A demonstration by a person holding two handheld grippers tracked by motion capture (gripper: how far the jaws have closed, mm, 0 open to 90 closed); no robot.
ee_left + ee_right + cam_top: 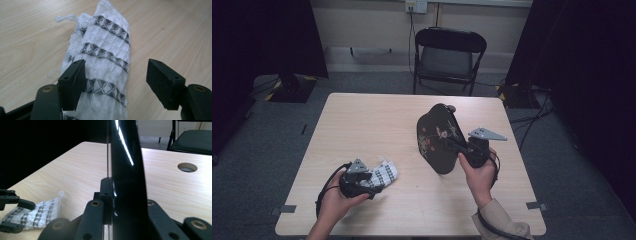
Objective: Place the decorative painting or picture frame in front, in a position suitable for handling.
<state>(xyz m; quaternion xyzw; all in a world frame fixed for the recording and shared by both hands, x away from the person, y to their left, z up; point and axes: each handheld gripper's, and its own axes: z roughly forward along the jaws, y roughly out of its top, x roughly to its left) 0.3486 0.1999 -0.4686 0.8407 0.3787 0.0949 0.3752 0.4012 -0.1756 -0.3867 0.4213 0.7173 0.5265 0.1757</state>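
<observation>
A white cloth [384, 173] with grey patterned stripes lies crumpled on the table's near left. My left gripper [376, 181] is low over it and open. In the left gripper view the cloth [105, 60] runs up between the two jaws of my left gripper [116, 73]; one pad stands well clear of it. My right gripper [458, 148] is shut on the near rim of a glossy black tray [437, 135] with a flower pattern, held up on edge above the table's right middle. The right gripper view shows the tray [126, 170] edge-on between the jaws of my right gripper [120, 195], with the cloth [40, 215] farther off.
The light wooden table [362, 125] has a round cable hole [187, 167] near its far edge. A black folding chair [449, 55] stands behind the table. Dark curtains hang at both sides. Cables lie on the floor at the right.
</observation>
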